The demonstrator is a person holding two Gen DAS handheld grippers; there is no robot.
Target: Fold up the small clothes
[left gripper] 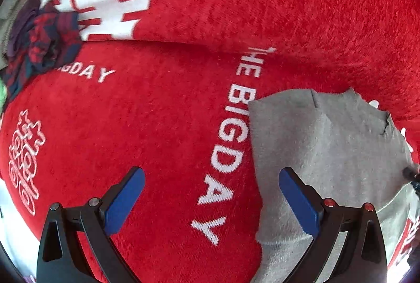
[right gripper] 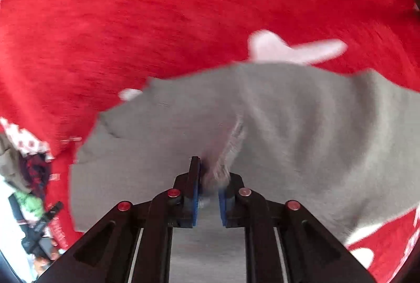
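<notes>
A small grey garment [left gripper: 328, 151] lies on a red plush blanket [left gripper: 157, 125] with white lettering. My left gripper [left gripper: 211, 186] is open and empty, its right blue pad over the garment's left edge. In the right wrist view the same grey garment [right gripper: 302, 125] fills the middle. My right gripper [right gripper: 210, 178] is shut on a bunched fold of it, and the cloth is lifted and blurred.
A crumpled pile of dark red, navy and purple clothes [left gripper: 44, 41] lies at the far left on the blanket; it also shows in the right wrist view [right gripper: 34, 167]. The red blanket [right gripper: 131, 20] stretches beyond the garment.
</notes>
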